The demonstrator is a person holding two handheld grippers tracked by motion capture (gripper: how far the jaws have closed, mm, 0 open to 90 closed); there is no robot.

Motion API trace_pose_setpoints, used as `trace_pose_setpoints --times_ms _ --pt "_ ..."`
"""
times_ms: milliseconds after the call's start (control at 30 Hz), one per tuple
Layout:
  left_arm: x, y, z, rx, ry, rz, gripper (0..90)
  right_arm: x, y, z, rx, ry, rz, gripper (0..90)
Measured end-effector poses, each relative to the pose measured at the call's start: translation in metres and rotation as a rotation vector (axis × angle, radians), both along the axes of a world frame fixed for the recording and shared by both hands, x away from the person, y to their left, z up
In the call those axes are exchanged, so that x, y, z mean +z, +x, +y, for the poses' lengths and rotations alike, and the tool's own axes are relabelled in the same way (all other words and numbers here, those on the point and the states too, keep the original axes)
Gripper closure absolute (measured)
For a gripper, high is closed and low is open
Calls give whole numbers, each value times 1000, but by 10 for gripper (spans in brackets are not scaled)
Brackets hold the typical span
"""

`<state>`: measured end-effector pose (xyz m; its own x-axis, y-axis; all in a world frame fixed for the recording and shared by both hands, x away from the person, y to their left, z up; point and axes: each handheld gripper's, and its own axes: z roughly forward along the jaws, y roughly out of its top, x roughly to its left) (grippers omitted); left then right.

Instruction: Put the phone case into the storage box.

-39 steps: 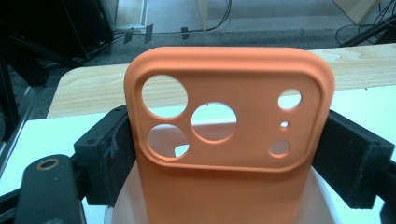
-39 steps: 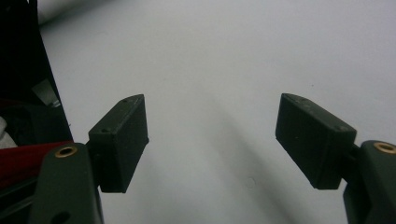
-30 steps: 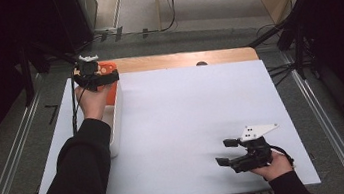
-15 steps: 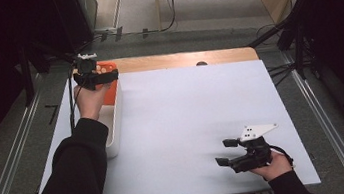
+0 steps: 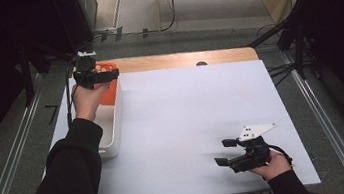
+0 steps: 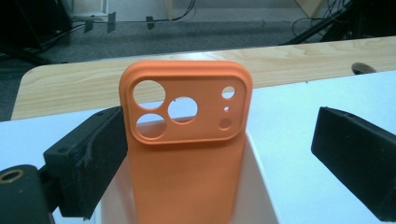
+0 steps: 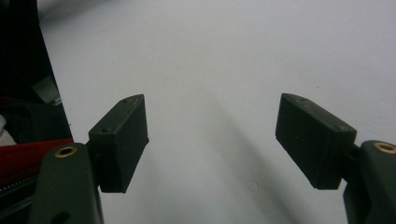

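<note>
Left gripper view looks along the left gripper (image 6: 219, 154), whose two black jaws stand wide apart on either side of an orange phone case (image 6: 187, 140). The case stands upright in a white bin (image 6: 261, 186), camera cut-outs at the top and its back toward the lens; the jaw at the left of that view lies just beside, perhaps touching, the case's edge, while the other jaw is well apart from it, so nothing is clamped yet. In the high view the left gripper (image 5: 99, 77) hangs over the far end of the white bin (image 5: 114, 130) at the far left of the white table (image 5: 189, 125), with the orange phone case (image 5: 108, 87) leaning there against the bin's far wall. To do the grasp well, I judge the hand should shift toward the open side until the case sits midway between the jaws, then close squarely on its two long edges below the camera block, where the soft rim is straight. Closing off-centre would likely push the case sideways or tip it flat into the bin. The lift should go straight up to clear the bin wall. Right gripper (image 5: 236, 156) rests at the near right of the table, jaws wide and holding nothing.
</note>
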<state>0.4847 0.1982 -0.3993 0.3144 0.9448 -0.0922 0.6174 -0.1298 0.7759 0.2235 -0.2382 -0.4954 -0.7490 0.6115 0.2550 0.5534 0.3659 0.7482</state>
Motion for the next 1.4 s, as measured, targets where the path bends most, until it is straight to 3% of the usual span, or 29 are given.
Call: trace_pose_setpoints --times_ms 300,467,600,833,1400 --pt "10 -5 4 -41 -26 29 50 0 -1 -1 -3 0 3 242" --pt "15 -8 4 -78 -32 70 50 0 -1 -1 -10 -2 2 241" --pt "19 -12 4 -106 -43 74 50 0 0 -1 -5 -2 1 242" --pt "26 -17 7 -185 -63 86 51 -1 0 -1 -4 -2 5 242" --pt "43 -38 0 -408 -59 103 51 -1 0 -1 -3 -1 8 242"
